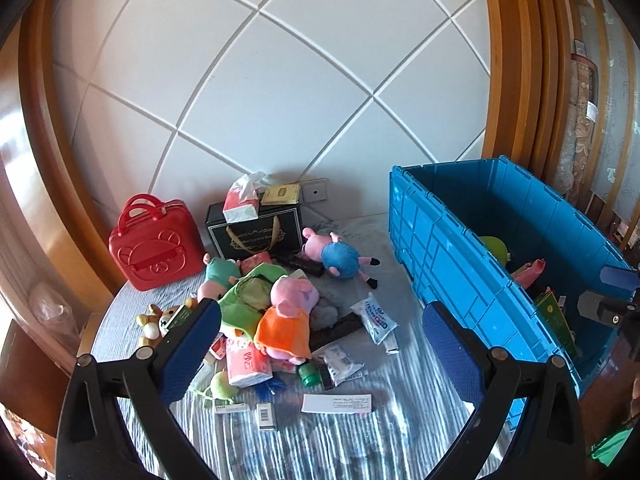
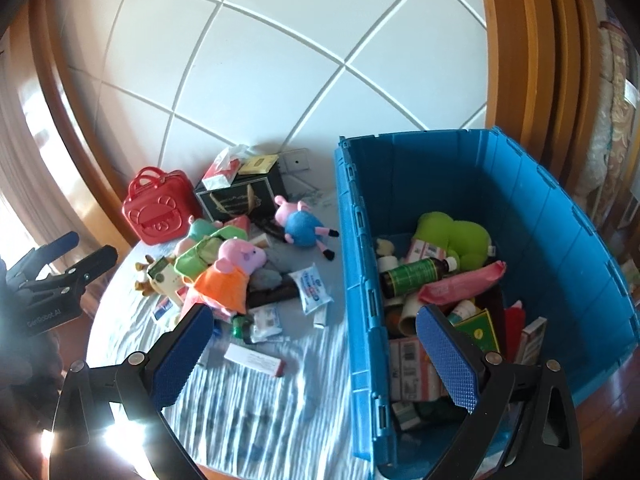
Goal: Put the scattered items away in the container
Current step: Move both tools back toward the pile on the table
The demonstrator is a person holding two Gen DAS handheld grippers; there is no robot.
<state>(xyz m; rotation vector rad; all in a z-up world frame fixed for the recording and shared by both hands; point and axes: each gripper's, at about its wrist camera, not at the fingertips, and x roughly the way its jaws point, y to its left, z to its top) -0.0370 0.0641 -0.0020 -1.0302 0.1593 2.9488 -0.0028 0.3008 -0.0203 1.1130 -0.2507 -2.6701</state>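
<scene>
Gaping left claw (image 1: 322,346) above scattered toys (image 1: 286,312), beside crate (image 1: 440,248)

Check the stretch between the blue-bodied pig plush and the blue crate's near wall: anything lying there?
Bare. Only striped cloth separates the blue-bodied pig plush from the blue crate; the plush's black-tipped legs point toward the wall, not touching. Right wrist view shows it best; left wrist agrees.

"GenRobot.AI" in pale lettering on the black body of the left gripper (image 2: 86,258) is the only wording legible; print on the scattered packets, boxes and bottle labels is too small or blurred to read.
</scene>
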